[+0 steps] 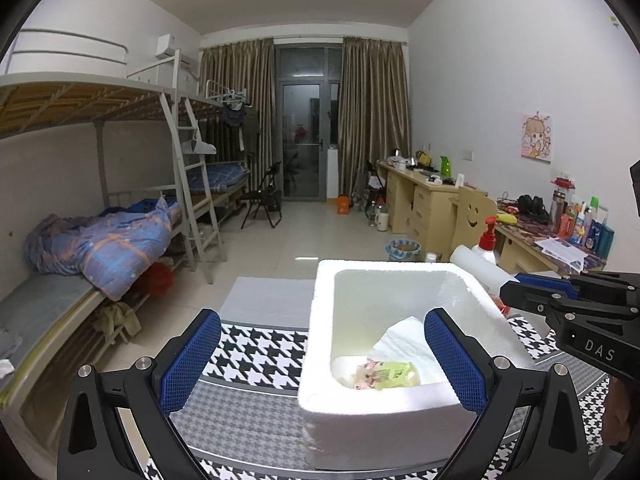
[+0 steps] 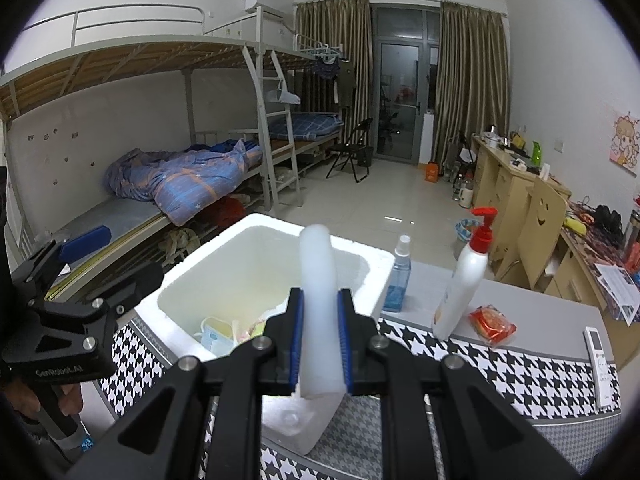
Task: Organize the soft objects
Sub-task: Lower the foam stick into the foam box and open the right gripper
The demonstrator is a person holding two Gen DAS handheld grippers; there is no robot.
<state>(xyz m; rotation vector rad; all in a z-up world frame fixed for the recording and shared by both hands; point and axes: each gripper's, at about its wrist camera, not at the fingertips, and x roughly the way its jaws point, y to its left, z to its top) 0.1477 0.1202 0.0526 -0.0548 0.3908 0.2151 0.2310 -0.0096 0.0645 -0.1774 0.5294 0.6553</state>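
A white foam box (image 1: 384,404) stands on the houndstooth table cloth (image 1: 256,352). Inside it lie a green snack packet (image 1: 390,376) and white paper (image 1: 400,336). My left gripper (image 1: 320,360) is open and empty, its fingers astride the box's near left part. My right gripper (image 2: 320,340) is shut on a white foam roll (image 2: 318,280), held upright above the box's near right corner (image 2: 304,420). The right gripper also shows in the left wrist view (image 1: 568,308), with the roll (image 1: 480,268) beyond the box. The left gripper shows at the left of the right wrist view (image 2: 60,280).
On the table right of the box stand a blue spray bottle (image 2: 398,276) and a white pump bottle (image 2: 464,280). A red packet (image 2: 492,324) and a white remote (image 2: 600,364) lie further right. Bunk beds (image 1: 100,220) stand left, desks (image 1: 432,196) right.
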